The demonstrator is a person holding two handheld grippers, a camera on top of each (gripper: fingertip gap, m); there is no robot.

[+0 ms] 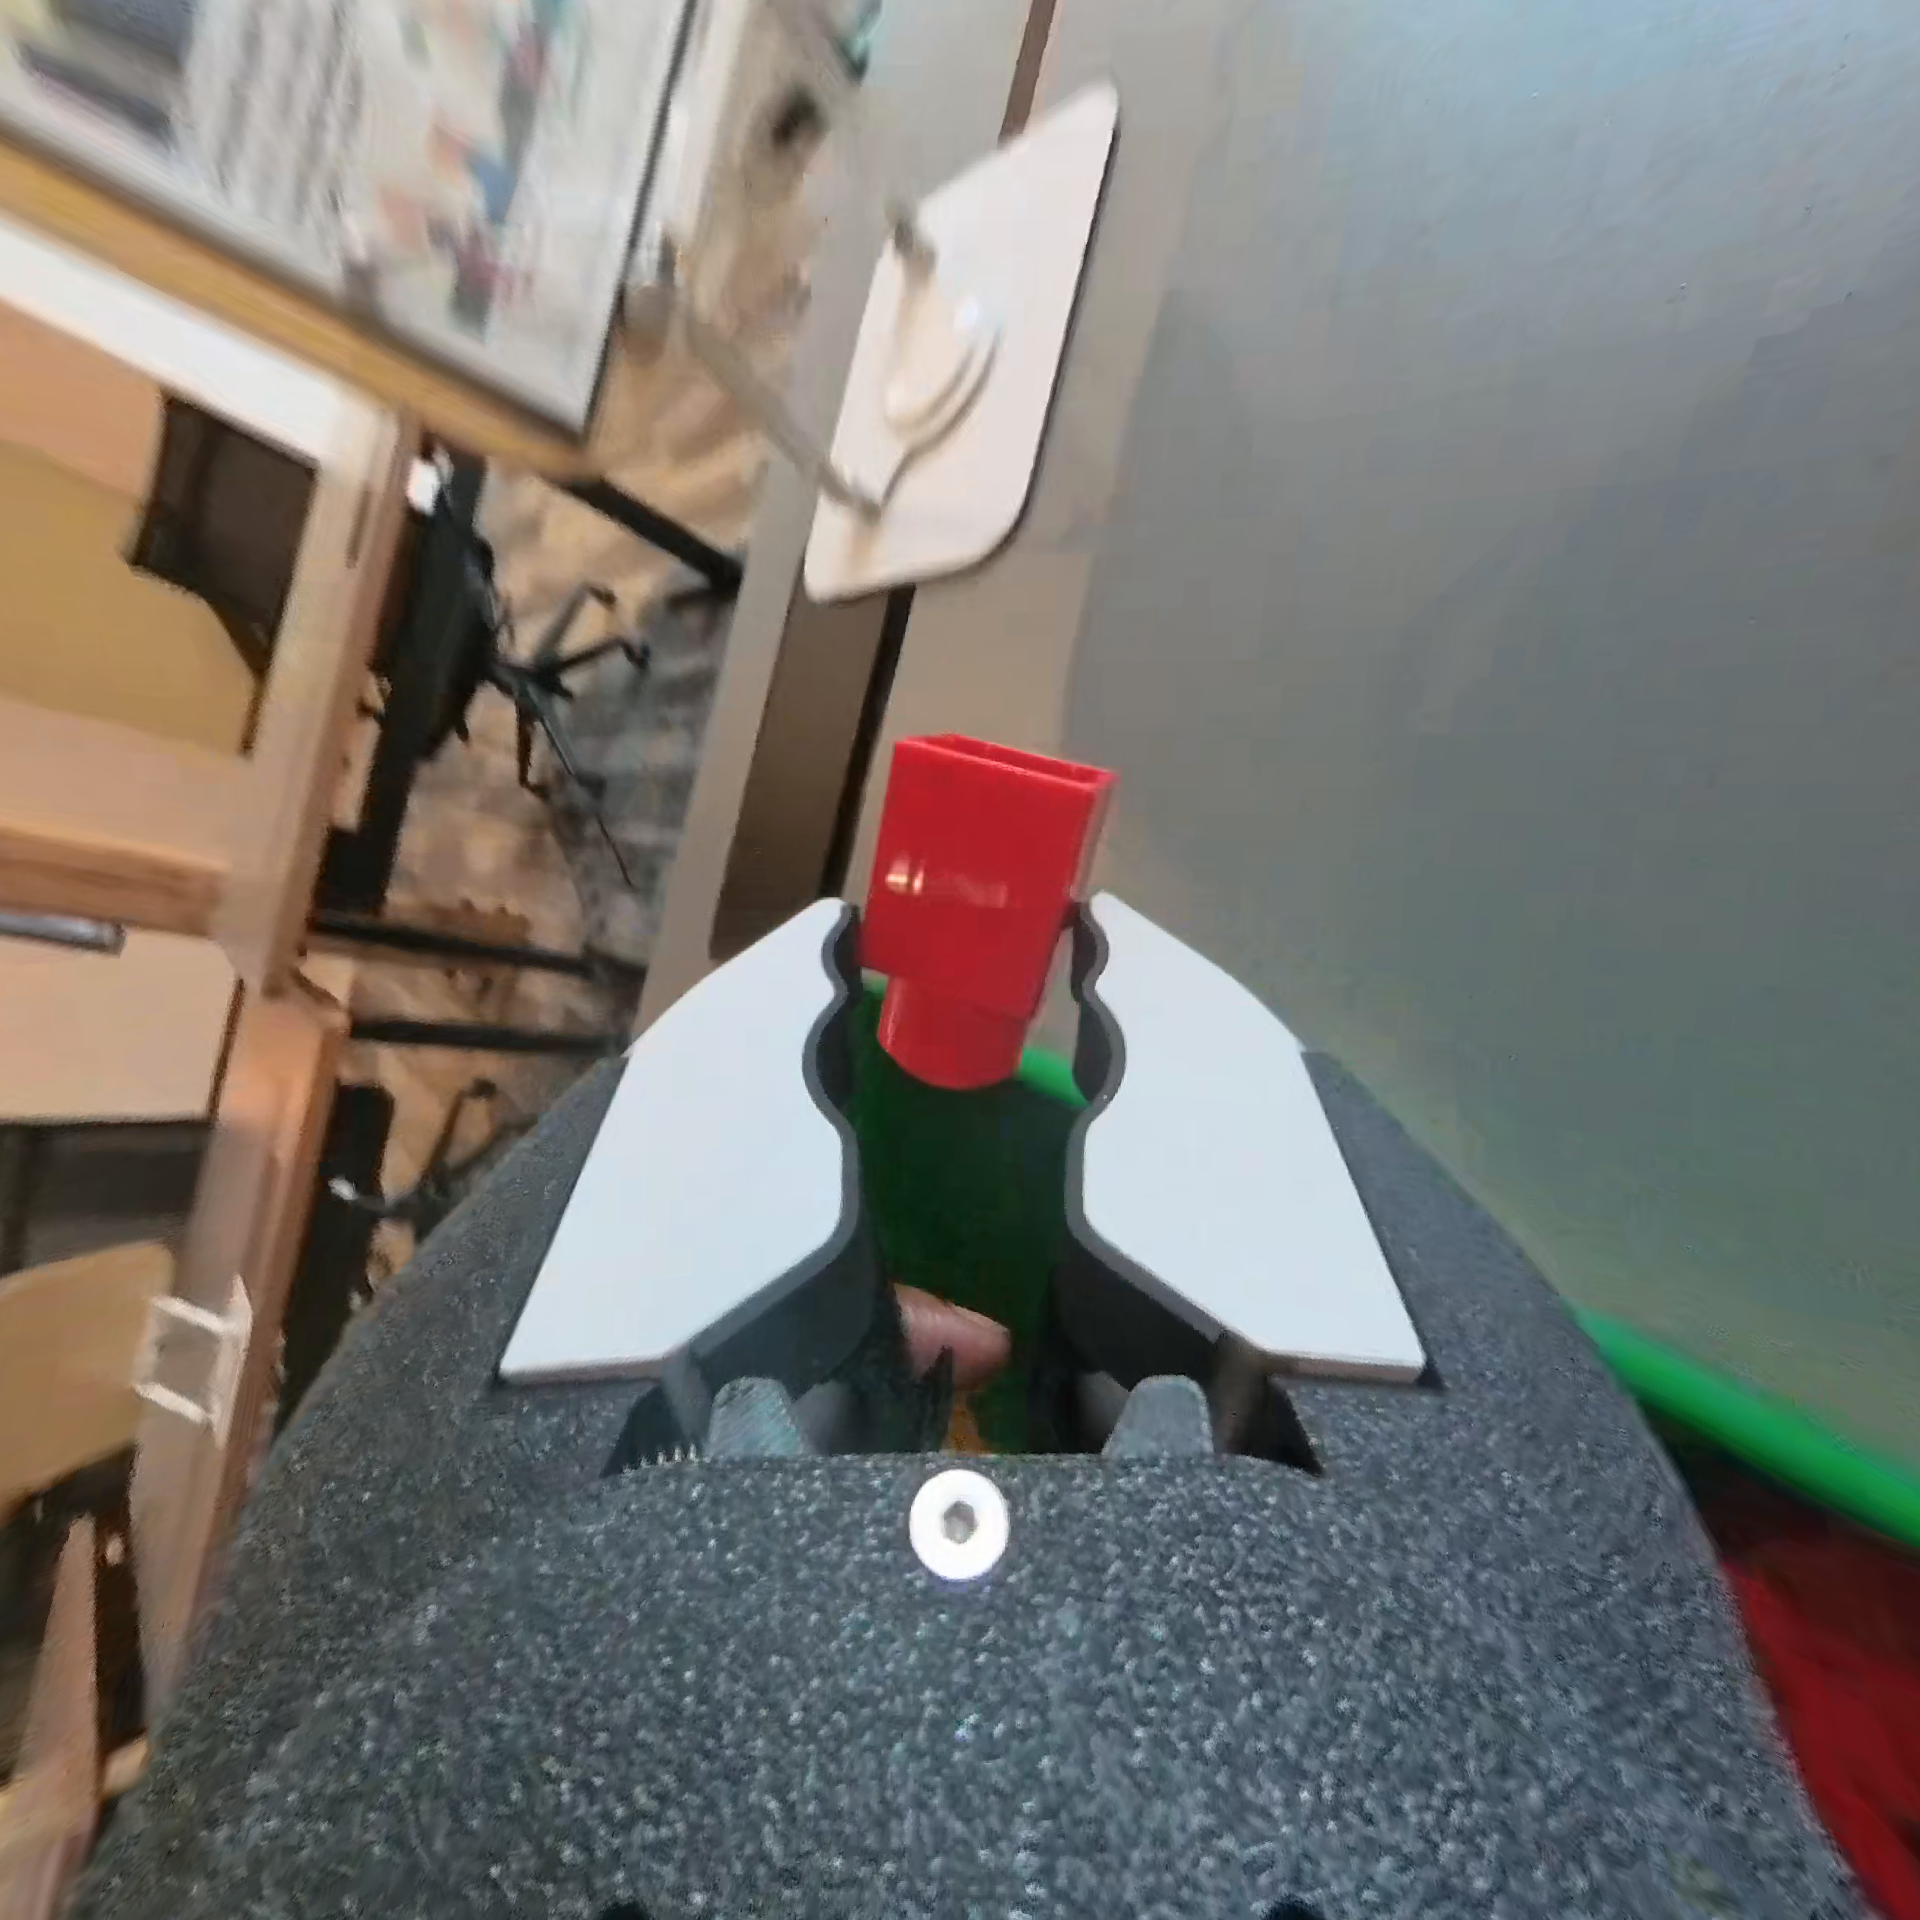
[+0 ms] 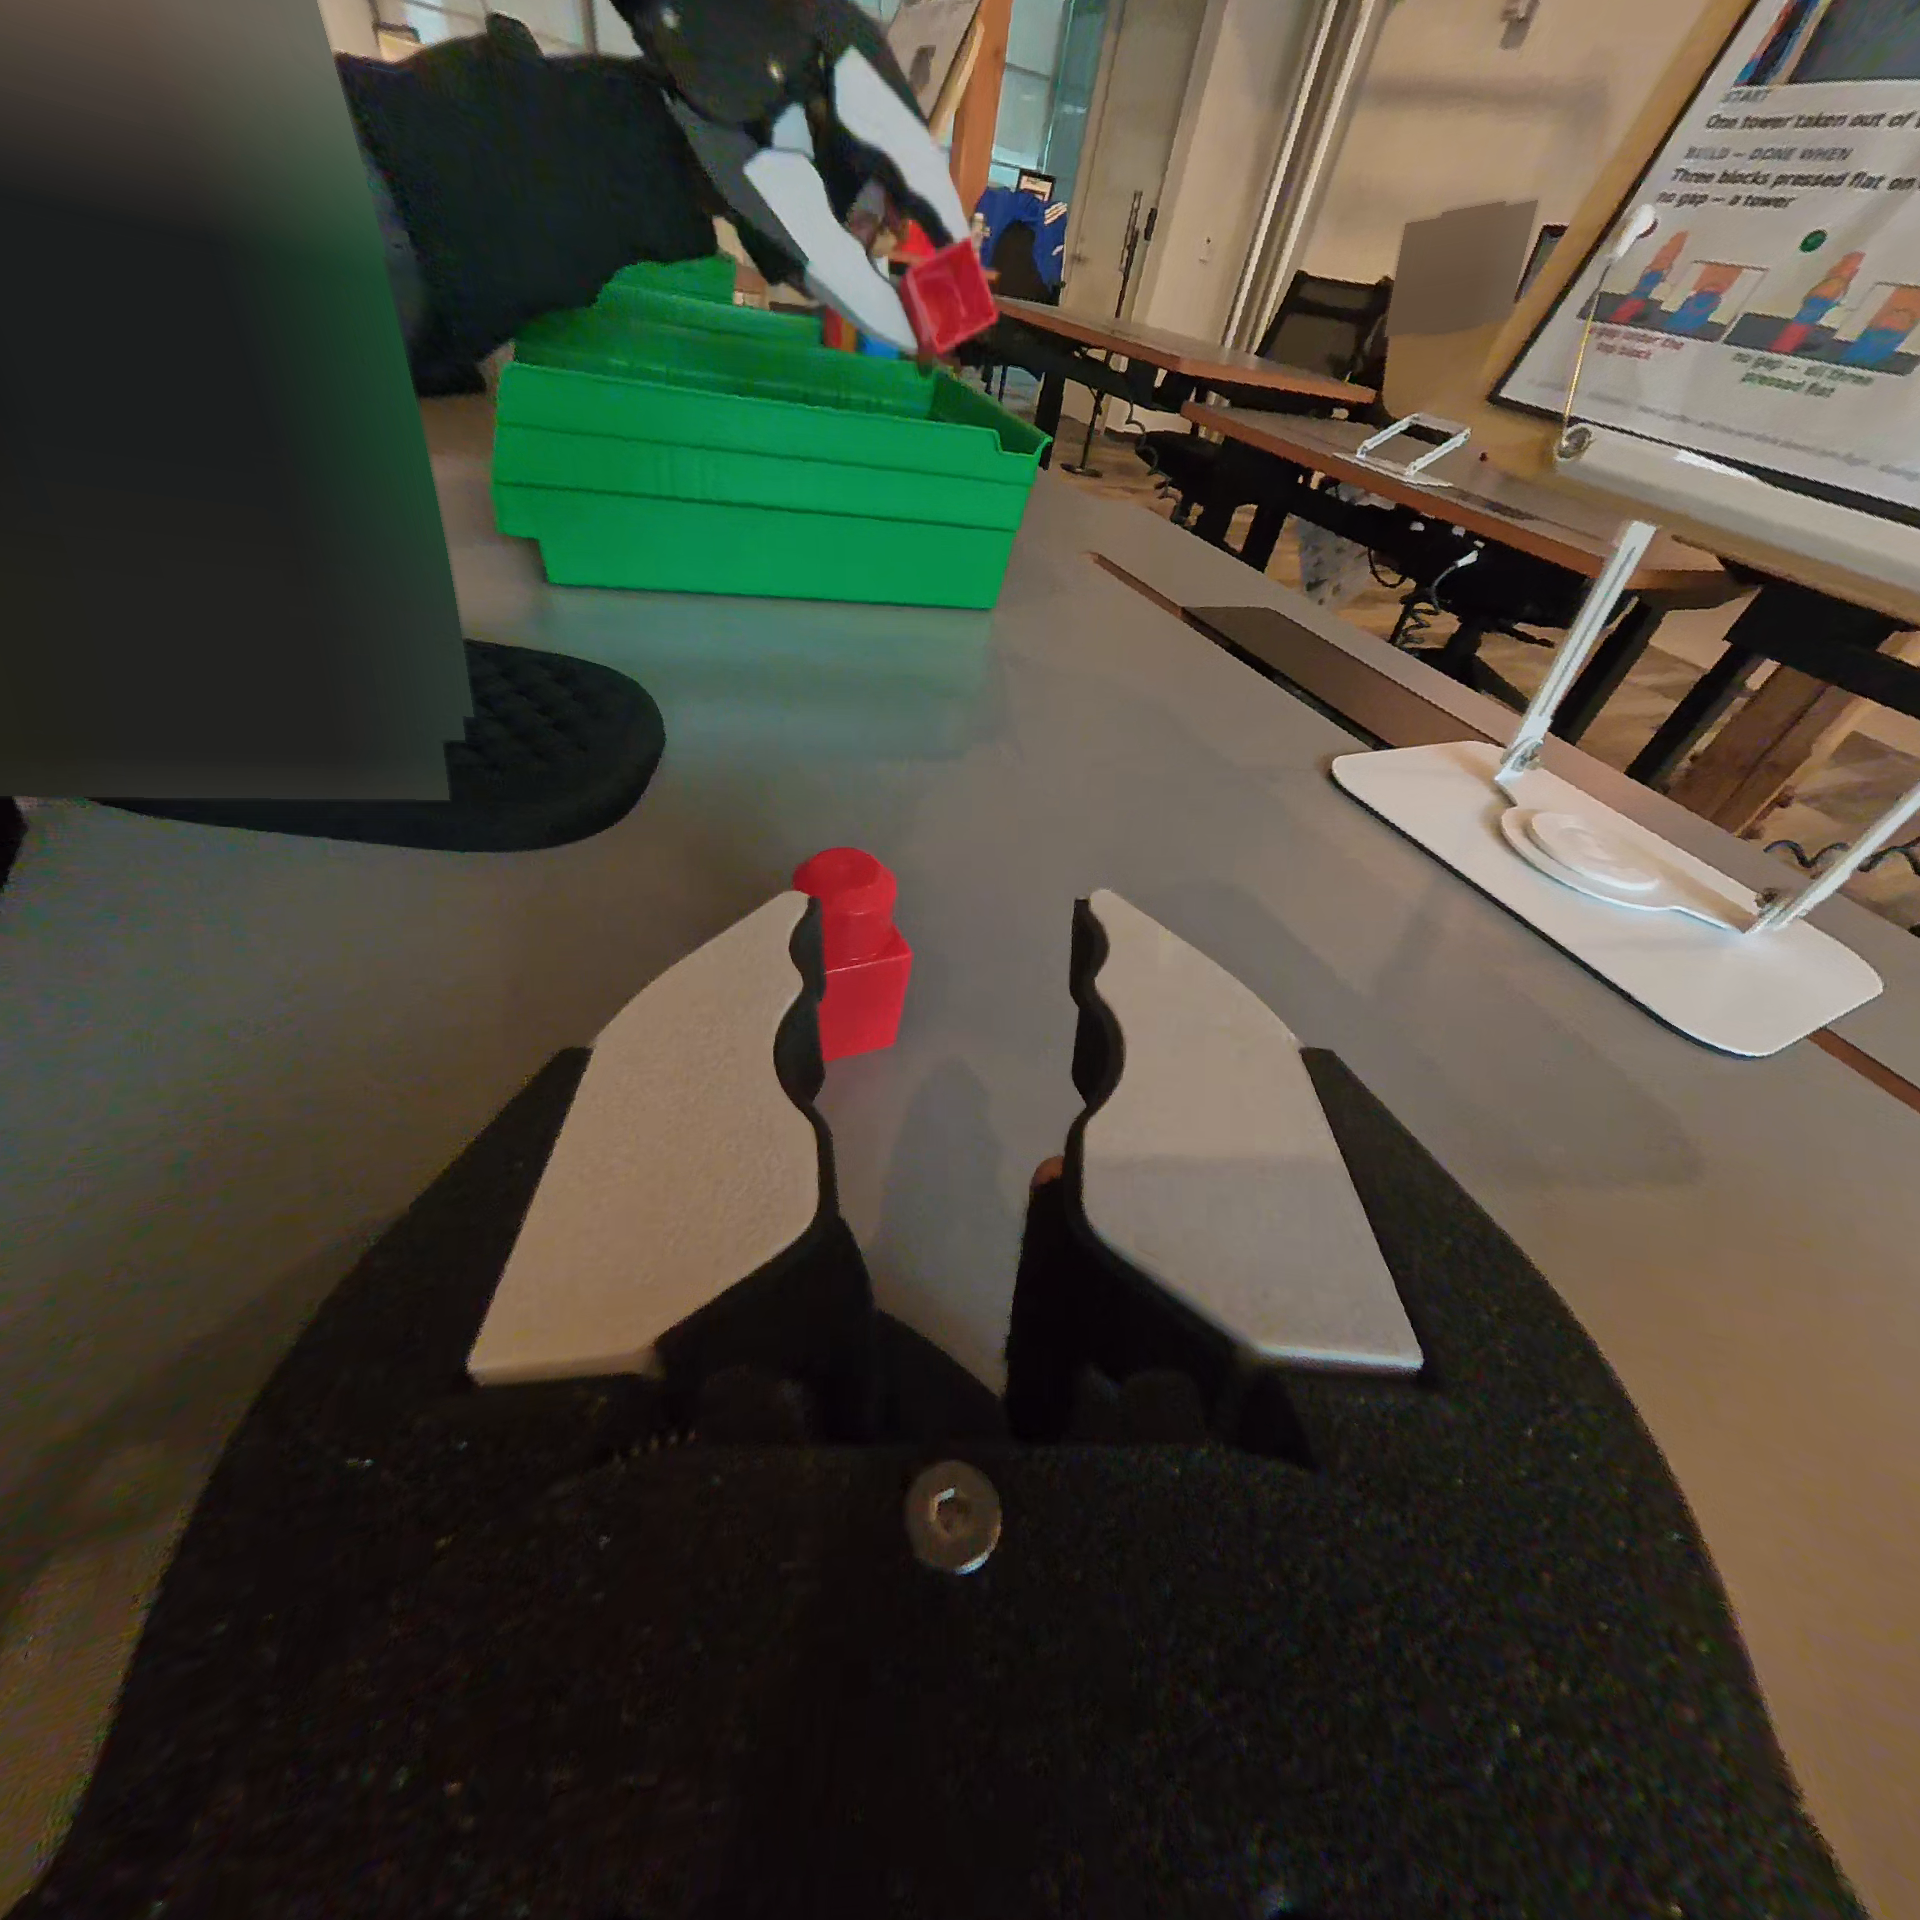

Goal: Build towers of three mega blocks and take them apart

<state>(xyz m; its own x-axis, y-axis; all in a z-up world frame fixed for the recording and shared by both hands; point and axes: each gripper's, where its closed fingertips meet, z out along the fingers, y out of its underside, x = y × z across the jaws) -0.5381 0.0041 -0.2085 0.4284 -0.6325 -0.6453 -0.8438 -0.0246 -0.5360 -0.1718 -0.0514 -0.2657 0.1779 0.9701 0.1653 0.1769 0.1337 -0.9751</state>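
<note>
Grey tabletop (image 2: pixel 1195 831), brown desks (image 2: pixel 1174 353) behind, pale walls (image 2: pixel 1455 135), perhaps wooden shelving (image 1: pixel 156 623).

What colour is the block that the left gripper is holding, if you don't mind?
Red. The block held by the left gripper shows best in the left wrist view.

A white stand (image 2: pixel 1621 935) holds a poster (image 2: pixel 1766 260) beside desks (image 2: pixel 1195 358).

One red single-stud mega block (image 2: pixel 860 961) stands upright on the grey surface (image 2: pixel 1039 727), stud up. A second red block (image 1: pixel 982 914) is held aloft, tilted, its hollow underside showing
</note>
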